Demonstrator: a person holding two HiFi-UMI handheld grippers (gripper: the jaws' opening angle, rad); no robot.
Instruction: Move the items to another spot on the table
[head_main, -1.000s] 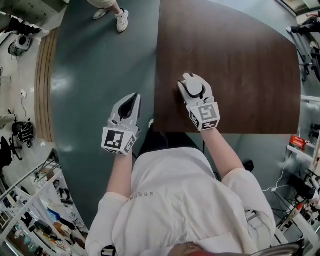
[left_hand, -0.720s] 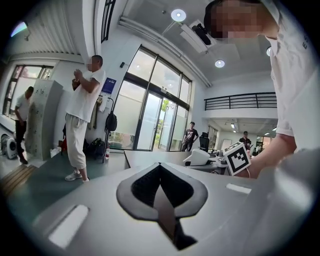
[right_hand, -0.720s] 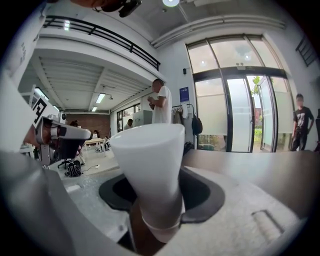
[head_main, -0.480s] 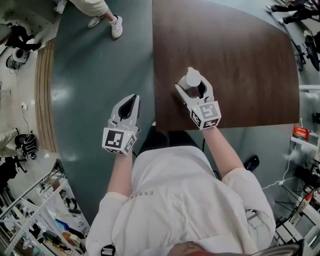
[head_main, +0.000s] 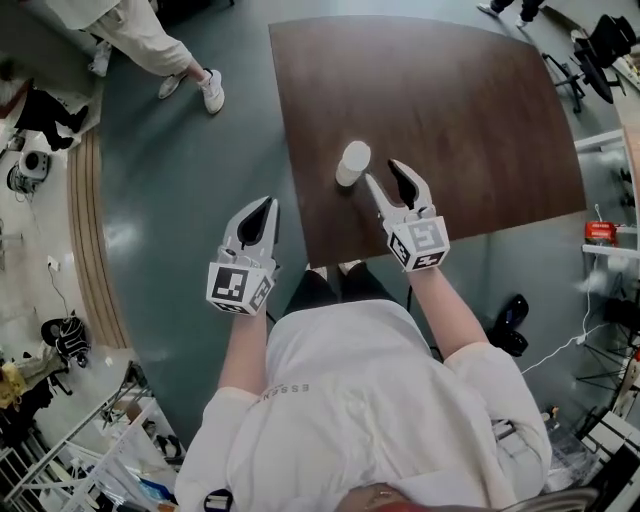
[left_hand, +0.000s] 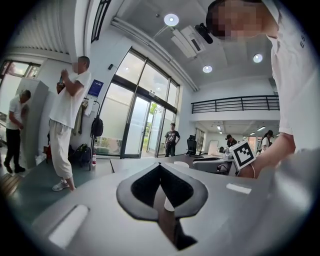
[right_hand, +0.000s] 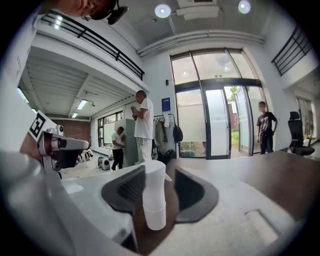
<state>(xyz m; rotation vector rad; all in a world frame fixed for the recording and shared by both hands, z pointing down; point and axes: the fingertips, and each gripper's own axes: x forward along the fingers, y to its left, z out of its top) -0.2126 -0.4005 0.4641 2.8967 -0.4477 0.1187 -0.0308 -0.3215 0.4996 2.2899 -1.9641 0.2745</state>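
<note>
1. A dark brown worktop (head_main: 470, 110) stands on a grey-green floor (head_main: 170, 200) in a bright hall with tall glass doors (right_hand: 220, 120). A bystander (head_main: 150, 40) stands off at the far corner.
2. The white spray bottle (head_main: 352, 163) now stands upright and alone on the worktop, near the person's edge. A second ago the right claw (head_main: 382, 172) was clamped round it.
3. The right claw has let go and backed off toward the person. Its jaws sprang wide and have just been narrowing again, but they stand apart with nothing between them. The bottle is just beyond their tips, apart from both.
4. The left claw (head_main: 266, 205) hangs over the floor beside the worktop, much where it was, jaws closed tip to tip and empty. A pale shape shows through its gap in the left gripper view, probably the bottle far off, though it is too small to be sure.
5. For the task, this looks like a finished placement: the bottle is set down and released. No other item shows on the worktop.
</note>
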